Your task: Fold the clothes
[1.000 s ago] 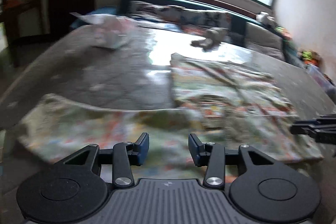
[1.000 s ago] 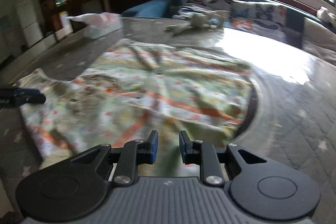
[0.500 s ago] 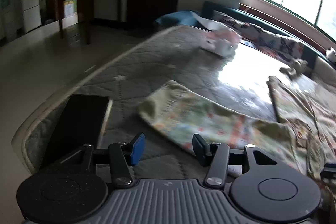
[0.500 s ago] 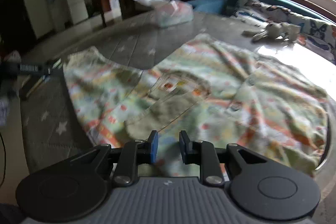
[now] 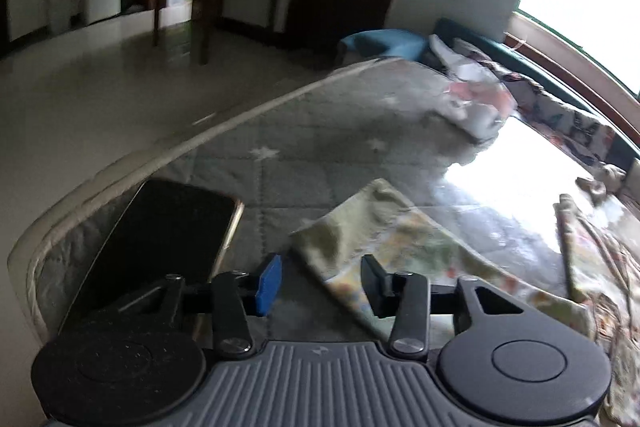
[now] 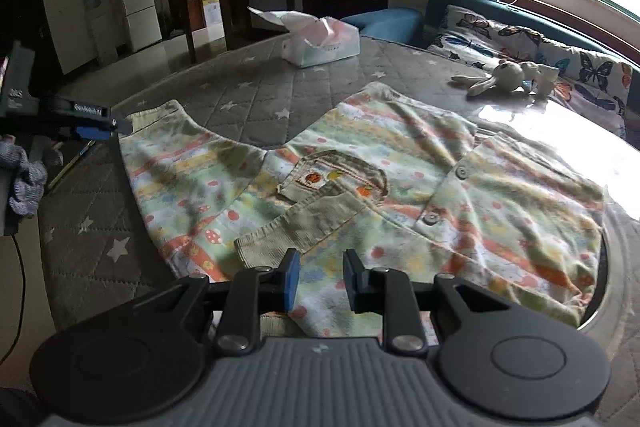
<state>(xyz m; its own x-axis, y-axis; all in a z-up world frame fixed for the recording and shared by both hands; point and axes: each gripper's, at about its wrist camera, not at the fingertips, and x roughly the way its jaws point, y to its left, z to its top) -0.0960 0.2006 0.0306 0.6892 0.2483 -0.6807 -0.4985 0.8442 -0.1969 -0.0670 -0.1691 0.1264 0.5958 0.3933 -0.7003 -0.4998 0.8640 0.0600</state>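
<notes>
Patterned shirt flat on quilted mattress — left tool and right tool both spread, gripping nothing

shirt: pastel stripes, mushrooms | mattress: grey, white stars | phone: black

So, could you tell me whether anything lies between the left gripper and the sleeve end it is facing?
Nothing visible does. The left gripper is open, and the sleeve end of the patterned shirt lies just ahead of its fingertips on the grey quilted mat. The dark phone lies off to the left, outside that path.
</notes>
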